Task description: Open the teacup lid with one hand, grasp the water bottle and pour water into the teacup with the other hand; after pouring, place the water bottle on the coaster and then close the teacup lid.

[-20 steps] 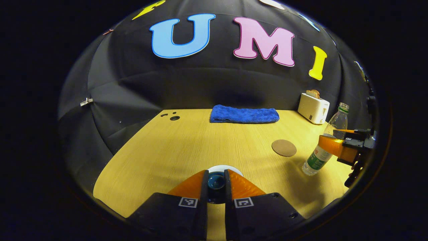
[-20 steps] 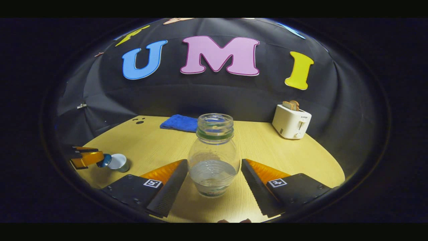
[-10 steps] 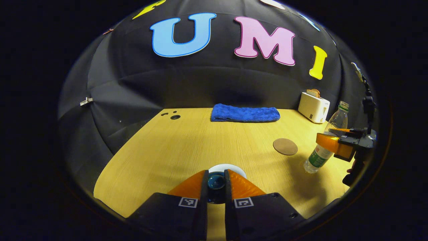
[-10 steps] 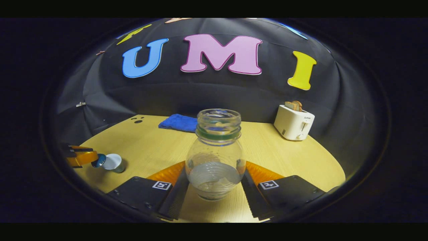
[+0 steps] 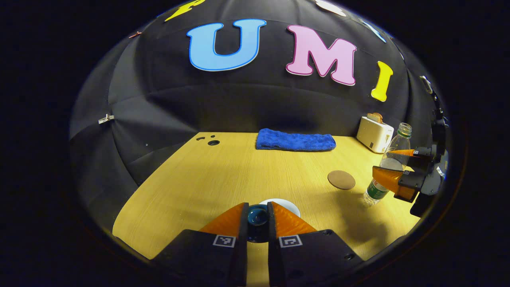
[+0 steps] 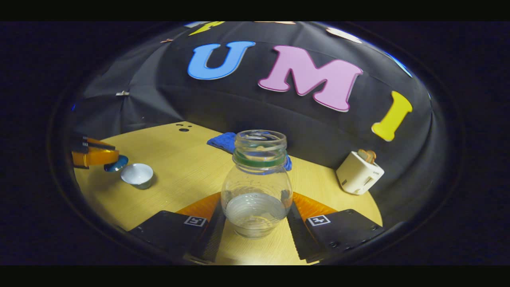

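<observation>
Lid up in one hand-held gripper, bottle squeezed in the other

The left hand-held gripper [image 5: 257, 217] is pinching the blue teacup lid [image 5: 257, 216] by its round knob. Its two fingers are nearly closed, with the knob sitting tight between them. The lid is hanging off the cup, and the white teacup [image 5: 287, 204] is sitting open on the yellow worktop [image 5: 223, 175], just past the fingertips and a little to the right. In the right gripper view the lid [image 6: 116, 163] is hanging just beside the open teacup [image 6: 137, 174], up and to its left, not on top of it.

The right hand-held gripper [image 6: 255, 217] is squeezing the clear water bottle [image 6: 257, 183]. Both fingers are pressing on its sides, low on the round part. The bottle has no cap on, and some water is sitting in it. In the left gripper view the bottle [image 5: 390, 159] is leaning a bit, with its bottom looking just off the worktop, though that is hard to tell.

The round brown coaster [image 5: 341, 179] is lying bare between the teacup and the bottle. A blue towel [image 5: 295, 140] and a white toaster [image 5: 373, 133] are sitting at the back
</observation>
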A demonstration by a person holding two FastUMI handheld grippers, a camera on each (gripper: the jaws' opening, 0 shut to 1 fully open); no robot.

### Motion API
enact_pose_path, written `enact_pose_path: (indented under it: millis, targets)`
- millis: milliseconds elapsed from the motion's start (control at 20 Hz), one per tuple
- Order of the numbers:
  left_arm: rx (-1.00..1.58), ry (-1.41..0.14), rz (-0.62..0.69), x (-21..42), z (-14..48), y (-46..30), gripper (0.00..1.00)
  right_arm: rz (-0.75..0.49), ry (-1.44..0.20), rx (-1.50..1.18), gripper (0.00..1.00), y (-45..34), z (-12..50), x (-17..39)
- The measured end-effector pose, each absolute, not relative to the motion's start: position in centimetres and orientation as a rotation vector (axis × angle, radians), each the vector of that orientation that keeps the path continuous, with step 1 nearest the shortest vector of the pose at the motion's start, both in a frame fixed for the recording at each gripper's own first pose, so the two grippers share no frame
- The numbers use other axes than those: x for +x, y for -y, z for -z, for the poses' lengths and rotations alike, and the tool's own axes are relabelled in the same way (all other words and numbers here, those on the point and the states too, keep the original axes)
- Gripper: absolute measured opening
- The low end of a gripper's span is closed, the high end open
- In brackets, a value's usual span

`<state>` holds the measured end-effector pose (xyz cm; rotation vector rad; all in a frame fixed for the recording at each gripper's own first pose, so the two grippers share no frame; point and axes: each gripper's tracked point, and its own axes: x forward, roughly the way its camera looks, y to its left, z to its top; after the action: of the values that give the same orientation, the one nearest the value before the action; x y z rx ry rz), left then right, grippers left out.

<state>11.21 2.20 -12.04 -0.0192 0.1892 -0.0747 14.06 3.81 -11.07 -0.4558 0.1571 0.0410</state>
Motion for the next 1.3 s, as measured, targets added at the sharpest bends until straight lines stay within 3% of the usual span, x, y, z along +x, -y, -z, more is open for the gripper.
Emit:
enact_pose_path:
  millis: [600, 1000, 1300]
  targets:
    - [-0.062, -0.087, 0.065, 8.8, 10.3, -7.3, 0.22, -0.121, -0.13, -1.036, 0.76, -7.6, 10.8, 17.4]
    - [-0.105, -0.074, 0.074, 8.3, 11.5, -8.9, 0.25, -0.256, -0.134, -1.291, 0.76, -11.3, 14.0, 18.5]
    - [-0.095, -0.078, 0.073, 8.2, 12.2, -10.1, 0.25, -0.255, -0.095, -1.435, 0.76, -12.8, 14.1, 20.6]
